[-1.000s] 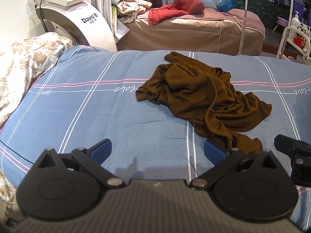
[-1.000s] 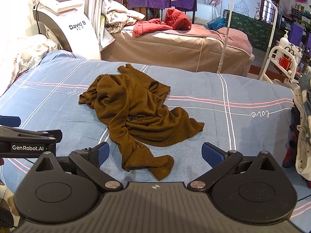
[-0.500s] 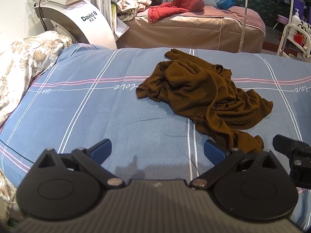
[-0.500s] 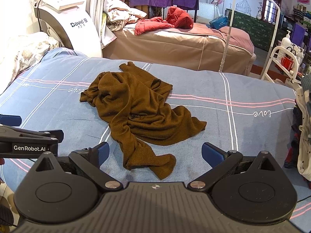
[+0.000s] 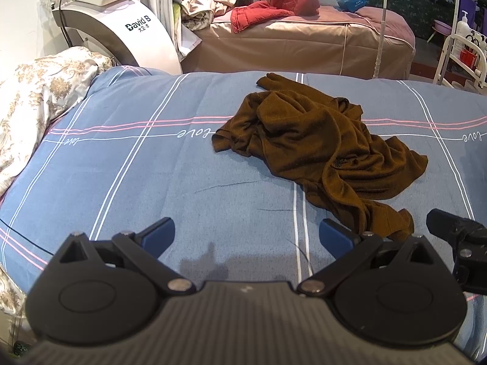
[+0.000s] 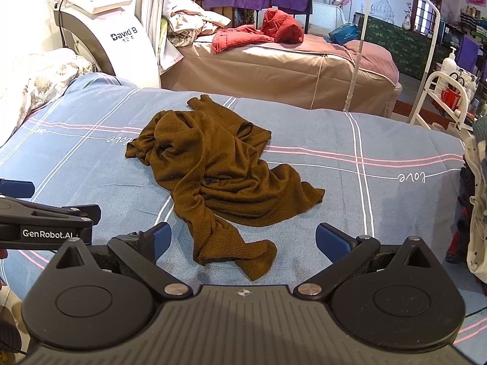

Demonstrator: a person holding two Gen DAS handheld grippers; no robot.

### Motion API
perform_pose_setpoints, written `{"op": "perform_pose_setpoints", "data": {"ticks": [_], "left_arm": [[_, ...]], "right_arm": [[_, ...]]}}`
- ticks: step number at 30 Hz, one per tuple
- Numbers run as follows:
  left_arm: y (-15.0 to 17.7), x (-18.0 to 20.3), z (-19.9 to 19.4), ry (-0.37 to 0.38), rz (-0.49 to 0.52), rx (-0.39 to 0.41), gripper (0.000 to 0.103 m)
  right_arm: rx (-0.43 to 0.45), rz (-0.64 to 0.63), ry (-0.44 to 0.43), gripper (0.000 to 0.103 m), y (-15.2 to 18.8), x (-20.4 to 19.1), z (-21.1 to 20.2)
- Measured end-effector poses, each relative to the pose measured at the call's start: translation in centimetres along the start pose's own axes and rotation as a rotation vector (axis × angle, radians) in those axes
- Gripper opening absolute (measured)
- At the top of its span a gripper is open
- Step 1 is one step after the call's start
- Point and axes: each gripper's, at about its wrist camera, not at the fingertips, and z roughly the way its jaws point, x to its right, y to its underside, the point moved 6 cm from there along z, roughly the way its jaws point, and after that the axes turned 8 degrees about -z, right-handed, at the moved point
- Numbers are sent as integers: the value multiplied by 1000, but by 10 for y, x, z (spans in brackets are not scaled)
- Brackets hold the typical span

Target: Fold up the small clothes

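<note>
Blue bedding (image 5: 127, 188) with white and pink stripes fills both wrist views. Left gripper (image 5: 246, 233) and right gripper (image 6: 242, 240) hover above its near edge, both with jaws spread wide and empty. Just beyond the right gripper lies a brown knit sweater (image 6: 213, 176), crumpled and unfolded, one ribbed sleeve cuff trailing toward the cameras. Its long axis runs from the near edge diagonally away to the far left. Behind stand a white "David B" machine (image 6: 100, 27) and a tan-covered bed (image 6: 274, 67) holding red clothes (image 6: 258, 30).
</note>
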Motion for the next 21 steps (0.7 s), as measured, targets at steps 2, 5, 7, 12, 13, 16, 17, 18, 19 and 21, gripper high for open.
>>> {"op": "perform_pose_setpoints", "data": {"ticks": [2, 5, 7, 12, 13, 16, 17, 18, 19, 21], "left_arm": [[1, 0, 0, -1, 0, -2, 103], [1, 0, 1, -1, 1, -5, 103], [2, 0, 3, -2, 3, -9, 103], [5, 1, 5, -3, 8, -19, 103], [5, 1, 6, -4, 8, -20, 103], [6, 0, 7, -4, 5, -25, 103], [6, 0, 8, -4, 3, -27, 103], [6, 0, 9, -3, 0, -29, 103], [7, -1, 9, -1, -3, -29, 103], [8, 0, 11, 8, -9, -33, 103]], "right_arm": [[0, 0, -1, 103, 0, 0, 0], [-1, 1, -2, 103, 0, -1, 1], [-4, 1, -3, 103, 1, -1, 2], [-7, 3, -4, 103, 4, -2, 3], [-8, 3, -5, 103, 4, -2, 3], [-11, 5, -8, 103, 5, -2, 5], [-11, 7, -10, 103, 5, -2, 5], [-11, 8, -11, 103, 6, -3, 5], [-12, 10, -12, 103, 6, -3, 6], [-5, 12, -17, 103, 7, -3, 6]]}}
